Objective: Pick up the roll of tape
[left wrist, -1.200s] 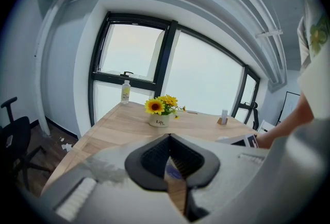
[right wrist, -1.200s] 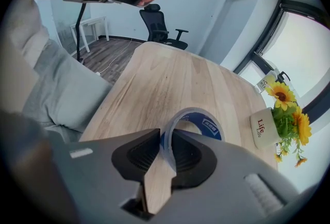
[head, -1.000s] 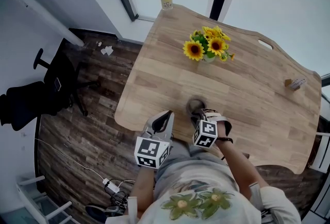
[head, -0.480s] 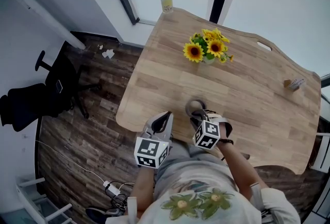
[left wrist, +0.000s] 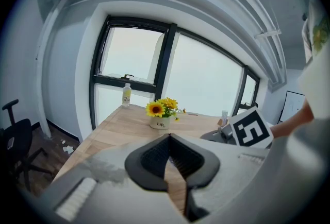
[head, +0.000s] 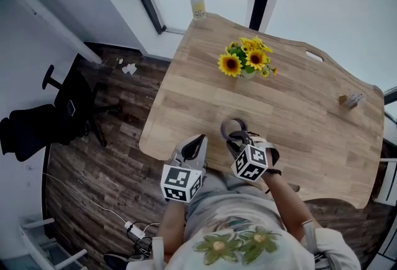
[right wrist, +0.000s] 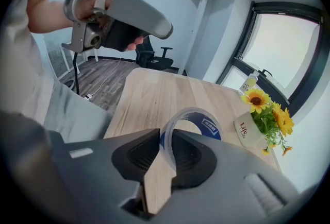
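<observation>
The roll of tape [head: 232, 128], a clear ring with a blue inner core, is held off the wooden table [head: 298, 113] near its front edge. My right gripper [head: 236, 136] is shut on the roll's near wall. In the right gripper view the roll of tape [right wrist: 193, 122] stands on edge, its wall pinched between the black pads of the right gripper [right wrist: 166, 138]. My left gripper [head: 200, 141] hovers beside it at the table's front edge. In its own view the left gripper [left wrist: 170, 138] has its tips together and holds nothing.
A pot of sunflowers [head: 245, 59] stands mid-table beyond the roll. A small bottle [head: 198, 3] sits at the far corner by the window, and a small object [head: 352, 100] lies at the right. An office chair [head: 37, 120] and a cable [head: 133, 228] are on the floor at left.
My right gripper has risen with the roll of tape in it and rolled a little. The left gripper has stayed still.
</observation>
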The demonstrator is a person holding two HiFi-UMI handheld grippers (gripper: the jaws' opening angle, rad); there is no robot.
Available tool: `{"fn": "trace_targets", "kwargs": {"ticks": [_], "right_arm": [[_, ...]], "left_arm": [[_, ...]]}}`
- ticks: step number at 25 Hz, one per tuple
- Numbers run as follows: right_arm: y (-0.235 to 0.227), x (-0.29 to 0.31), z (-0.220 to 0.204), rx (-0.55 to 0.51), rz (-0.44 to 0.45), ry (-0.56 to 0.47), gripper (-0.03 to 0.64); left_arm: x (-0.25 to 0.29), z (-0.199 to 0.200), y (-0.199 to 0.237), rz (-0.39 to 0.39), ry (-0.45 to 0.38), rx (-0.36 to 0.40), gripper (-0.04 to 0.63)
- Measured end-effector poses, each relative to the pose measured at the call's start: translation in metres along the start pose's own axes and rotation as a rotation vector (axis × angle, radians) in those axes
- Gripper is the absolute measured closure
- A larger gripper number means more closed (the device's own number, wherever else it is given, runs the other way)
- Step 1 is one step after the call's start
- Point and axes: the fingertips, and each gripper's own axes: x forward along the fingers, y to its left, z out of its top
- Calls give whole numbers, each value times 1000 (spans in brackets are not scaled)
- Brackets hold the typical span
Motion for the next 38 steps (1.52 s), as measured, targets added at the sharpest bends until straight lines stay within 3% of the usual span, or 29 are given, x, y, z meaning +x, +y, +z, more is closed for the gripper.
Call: {"fn": "trace_targets", "kwargs": {"ticks": [26, 38], "right_arm": [[-30, -62, 32, 147, -94, -187, 545], [-42, -92, 46, 301, -105, -324, 545]], "left_arm": [[20, 16, -18, -74, -5, 21, 592], [27, 22, -17, -91, 1, 11, 592]]}}
